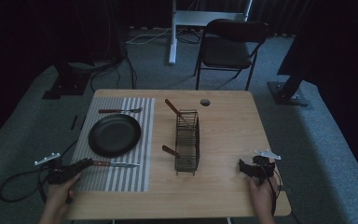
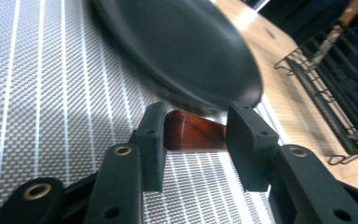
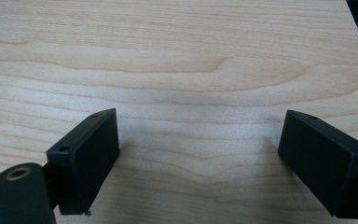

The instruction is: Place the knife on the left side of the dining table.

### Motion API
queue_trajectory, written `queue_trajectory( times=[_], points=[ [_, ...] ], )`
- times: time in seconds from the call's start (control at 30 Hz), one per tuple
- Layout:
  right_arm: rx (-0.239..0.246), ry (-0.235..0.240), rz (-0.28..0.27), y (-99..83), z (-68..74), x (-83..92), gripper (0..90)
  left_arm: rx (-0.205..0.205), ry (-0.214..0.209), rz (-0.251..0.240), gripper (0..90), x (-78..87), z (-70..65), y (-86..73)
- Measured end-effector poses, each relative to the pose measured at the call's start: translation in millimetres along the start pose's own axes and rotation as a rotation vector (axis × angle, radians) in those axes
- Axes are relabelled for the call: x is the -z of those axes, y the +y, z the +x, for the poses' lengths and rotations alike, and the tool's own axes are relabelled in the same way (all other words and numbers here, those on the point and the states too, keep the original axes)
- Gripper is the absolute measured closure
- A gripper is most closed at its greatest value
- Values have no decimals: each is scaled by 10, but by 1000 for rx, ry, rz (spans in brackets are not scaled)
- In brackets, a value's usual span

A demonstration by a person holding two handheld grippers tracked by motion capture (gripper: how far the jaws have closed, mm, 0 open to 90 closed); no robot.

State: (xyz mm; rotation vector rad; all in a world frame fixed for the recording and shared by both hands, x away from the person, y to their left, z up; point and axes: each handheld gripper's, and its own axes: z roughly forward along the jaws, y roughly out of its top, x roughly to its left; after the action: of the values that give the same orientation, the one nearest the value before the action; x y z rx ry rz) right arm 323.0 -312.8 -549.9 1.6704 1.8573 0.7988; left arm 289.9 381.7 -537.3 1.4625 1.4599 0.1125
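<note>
Table [image 1: 223,135], striped mat [image 1: 121,177] on its left half. Black plate [image 1: 114,135] on the mat; fork [image 1: 120,110] at the far edge, knife [image 1: 116,164] at the near edge. Left gripper [image 1: 85,163] at the mat's near left; its jaws straddle the knife's wooden handle [image 2: 193,136], parted, gaps on both sides. Wire rack [image 1: 187,141] mid-table with two wooden-handled utensils in it. Right gripper [image 1: 243,165] at the near right, jaws spread wide over bare wood.
</note>
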Motion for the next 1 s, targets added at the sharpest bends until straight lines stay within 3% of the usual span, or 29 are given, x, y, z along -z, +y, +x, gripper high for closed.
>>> queue_trajectory(
  times=[0.13,0.17,0.2,0.27,0.33,0.37,0.47,0.53,0.67,0.8,0.87,1.0],
  points=[
    [0,0,0,0,0,0,114,9,80,28,526,-69,22,-32],
    [0,0,0,0,0,0,114,9,80,28,510,-69,22,-32],
    [0,0,0,0,0,0,114,-23,142,44,486,-105,-5,-51],
    [0,0,0,0,0,0,114,-38,159,47,460,-112,-28,-48],
    [0,0,0,0,0,0,114,-91,209,63,409,-140,-99,-39],
    [0,0,0,0,0,0,114,-91,209,63,409,-140,-99,-39],
    [-1,0,0,0,0,0,114,-151,259,52,385,-185,-167,-59],
    [-1,0,0,0,1,0,114,-158,268,41,385,-185,-174,-65],
    [0,0,0,0,0,0,114,-202,330,8,384,-137,-222,-75],
    [-1,0,0,0,0,0,114,-227,348,-7,367,-90,-281,-100],
    [0,0,0,0,0,0,114,-260,362,-8,360,-73,-345,-143],
    [0,0,0,0,0,0,114,-296,386,15,290,-50,-469,-237]
  ],
)
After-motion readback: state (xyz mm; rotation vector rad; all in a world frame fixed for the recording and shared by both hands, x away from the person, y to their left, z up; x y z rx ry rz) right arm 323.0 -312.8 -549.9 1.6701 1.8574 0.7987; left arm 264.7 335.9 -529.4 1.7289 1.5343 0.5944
